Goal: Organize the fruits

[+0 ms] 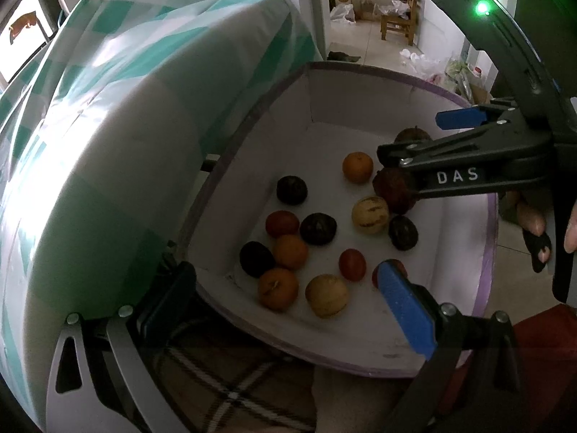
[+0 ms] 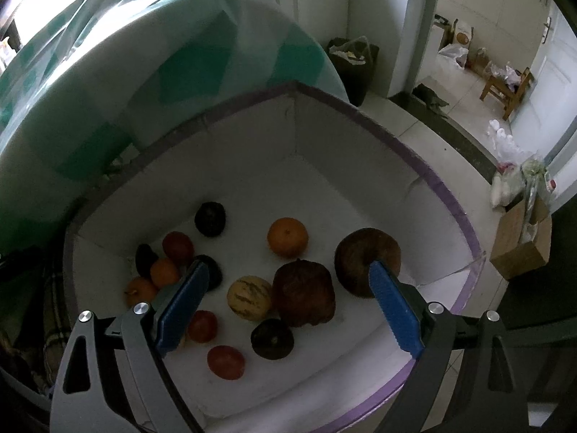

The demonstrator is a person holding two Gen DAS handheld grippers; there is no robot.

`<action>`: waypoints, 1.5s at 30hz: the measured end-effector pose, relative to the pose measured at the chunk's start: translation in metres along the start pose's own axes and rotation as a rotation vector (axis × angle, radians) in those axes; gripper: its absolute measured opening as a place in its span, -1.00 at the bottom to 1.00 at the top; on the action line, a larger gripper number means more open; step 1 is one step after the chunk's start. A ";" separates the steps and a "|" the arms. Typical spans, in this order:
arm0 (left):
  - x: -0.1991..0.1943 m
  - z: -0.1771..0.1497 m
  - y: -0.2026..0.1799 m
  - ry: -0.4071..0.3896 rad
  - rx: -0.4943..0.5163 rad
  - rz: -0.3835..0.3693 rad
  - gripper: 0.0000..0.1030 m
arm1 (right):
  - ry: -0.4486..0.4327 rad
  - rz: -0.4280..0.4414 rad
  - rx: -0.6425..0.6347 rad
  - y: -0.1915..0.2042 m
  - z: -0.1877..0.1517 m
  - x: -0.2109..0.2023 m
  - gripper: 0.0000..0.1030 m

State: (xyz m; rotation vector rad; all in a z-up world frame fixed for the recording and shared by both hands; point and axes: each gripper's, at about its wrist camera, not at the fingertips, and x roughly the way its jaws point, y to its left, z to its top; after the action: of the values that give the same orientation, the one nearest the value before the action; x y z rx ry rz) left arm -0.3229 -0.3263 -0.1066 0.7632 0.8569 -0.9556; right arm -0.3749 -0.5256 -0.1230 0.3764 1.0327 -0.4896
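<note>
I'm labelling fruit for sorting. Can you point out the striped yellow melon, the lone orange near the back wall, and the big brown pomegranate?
Striped yellow melon (image 2: 249, 298), right wrist view, on its striped top.
Lone orange (image 2: 287, 236), right wrist view, centre of its peel.
Big brown pomegranate (image 2: 303, 293), right wrist view, on its front face.

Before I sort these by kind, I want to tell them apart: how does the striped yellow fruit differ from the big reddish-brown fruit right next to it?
The striped yellow fruit is pale yellow with dark streaks; the reddish-brown fruit is a dull, uniform dark red-brown. The striped yellow fruit is clearly smaller and smoothly rounded; the reddish-brown fruit is bulkier with a blocky, lumpy outline. Both lie loose on the floor of the white box, side by side.
</note>
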 end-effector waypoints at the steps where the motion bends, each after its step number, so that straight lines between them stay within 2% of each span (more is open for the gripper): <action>1: 0.000 0.000 0.000 0.000 -0.001 -0.001 0.96 | 0.001 0.000 0.001 0.000 0.000 0.000 0.71; 45: 0.004 -0.004 0.001 0.012 -0.002 -0.001 0.96 | 0.028 0.019 0.009 0.002 -0.007 0.012 0.71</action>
State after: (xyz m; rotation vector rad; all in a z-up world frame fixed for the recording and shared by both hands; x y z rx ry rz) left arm -0.3222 -0.3242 -0.1115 0.7678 0.8681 -0.9518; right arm -0.3736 -0.5231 -0.1371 0.4014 1.0536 -0.4735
